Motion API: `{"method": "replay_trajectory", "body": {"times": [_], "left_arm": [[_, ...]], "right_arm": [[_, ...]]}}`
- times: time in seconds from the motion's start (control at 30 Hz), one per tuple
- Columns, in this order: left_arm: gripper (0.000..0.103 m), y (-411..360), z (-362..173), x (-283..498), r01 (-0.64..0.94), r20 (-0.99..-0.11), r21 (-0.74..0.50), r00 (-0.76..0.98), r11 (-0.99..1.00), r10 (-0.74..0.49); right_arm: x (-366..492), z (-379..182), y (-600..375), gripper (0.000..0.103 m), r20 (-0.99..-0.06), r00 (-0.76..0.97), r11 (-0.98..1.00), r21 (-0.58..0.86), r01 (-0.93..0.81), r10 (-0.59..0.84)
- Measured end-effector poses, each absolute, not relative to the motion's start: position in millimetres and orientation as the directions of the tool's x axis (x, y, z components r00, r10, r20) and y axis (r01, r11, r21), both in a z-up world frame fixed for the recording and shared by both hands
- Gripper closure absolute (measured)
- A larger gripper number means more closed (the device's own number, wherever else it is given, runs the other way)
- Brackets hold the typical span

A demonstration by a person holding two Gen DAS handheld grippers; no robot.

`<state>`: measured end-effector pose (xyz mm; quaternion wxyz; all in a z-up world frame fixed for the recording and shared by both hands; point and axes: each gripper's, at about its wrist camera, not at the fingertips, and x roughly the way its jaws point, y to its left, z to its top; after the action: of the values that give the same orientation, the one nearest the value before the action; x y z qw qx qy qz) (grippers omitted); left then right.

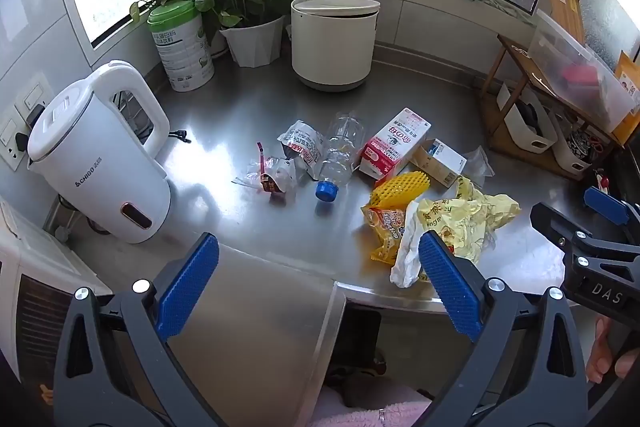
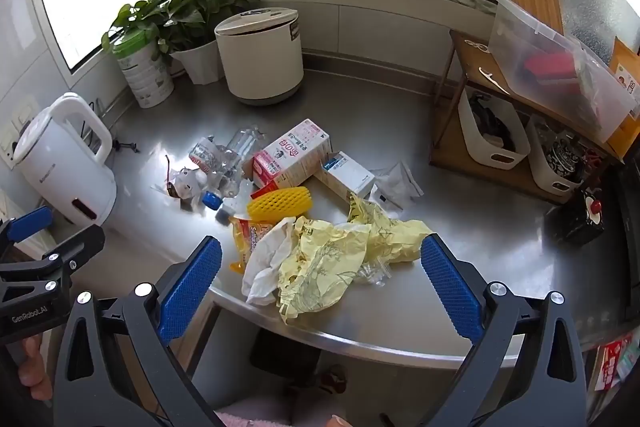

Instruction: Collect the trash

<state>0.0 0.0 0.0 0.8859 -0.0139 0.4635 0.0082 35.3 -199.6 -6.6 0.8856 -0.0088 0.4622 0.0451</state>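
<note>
Trash lies scattered on a steel counter (image 1: 248,115): a clear bottle with a blue cap (image 1: 338,155), a pink and white carton (image 1: 394,143), a small box (image 1: 440,161), a yellow foam net (image 1: 400,189), a crumpled yellow bag (image 1: 468,219), white tissue (image 1: 406,255) and clear wrappers (image 1: 276,173). A white lidded bin (image 1: 334,41) stands at the back. My left gripper (image 1: 318,283) is open and empty at the counter's near edge. My right gripper (image 2: 320,285) is open and empty, with the yellow bag (image 2: 328,259) between its fingers in view.
A white kettle (image 1: 100,155) stands at the left, a green-lidded can (image 1: 182,45) and a potted plant (image 1: 248,11) at the back left. A wooden shelf (image 2: 516,131) with white baskets and a clear box stands at the right.
</note>
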Motion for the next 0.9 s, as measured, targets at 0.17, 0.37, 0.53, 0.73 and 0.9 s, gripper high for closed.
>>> {"method": "replay_trajectory", "body": {"times": [0.17,0.37,0.53,0.73,0.9], "left_arm": [[0.008,0.4,-0.1,-0.3,-0.025,-0.821,-0.026,0.571,0.999,-0.007],[0.008,0.1,-0.3,1.0,-0.024,-0.824,-0.027,0.566,0.999,-0.008],[0.008,-2.0,-1.1,1.1,-0.026,-0.824,-0.026,0.567,0.999,-0.007],[0.008,-0.9,-0.5,3.3,-0.024,-0.825,-0.028,0.565,0.999,-0.01],[0.008,-1.1,0.0,4.4,-0.026,-0.827,-0.03,0.562,0.999,-0.01]], "right_arm": [[35.7,-5.1,-199.8,0.003,-0.819,0.57,0.996,0.021,-0.087,0.067],[34.9,-6.8,-200.1,0.003,-0.817,0.573,0.996,0.02,-0.087,0.067],[36.0,-3.8,-201.1,0.003,-0.817,0.573,0.996,0.021,-0.087,0.068],[38.1,-1.7,-204.1,0.003,-0.817,0.573,0.996,0.021,-0.084,0.066],[37.4,-4.4,-204.3,0.003,-0.817,0.572,0.996,0.024,-0.081,0.066]]}}
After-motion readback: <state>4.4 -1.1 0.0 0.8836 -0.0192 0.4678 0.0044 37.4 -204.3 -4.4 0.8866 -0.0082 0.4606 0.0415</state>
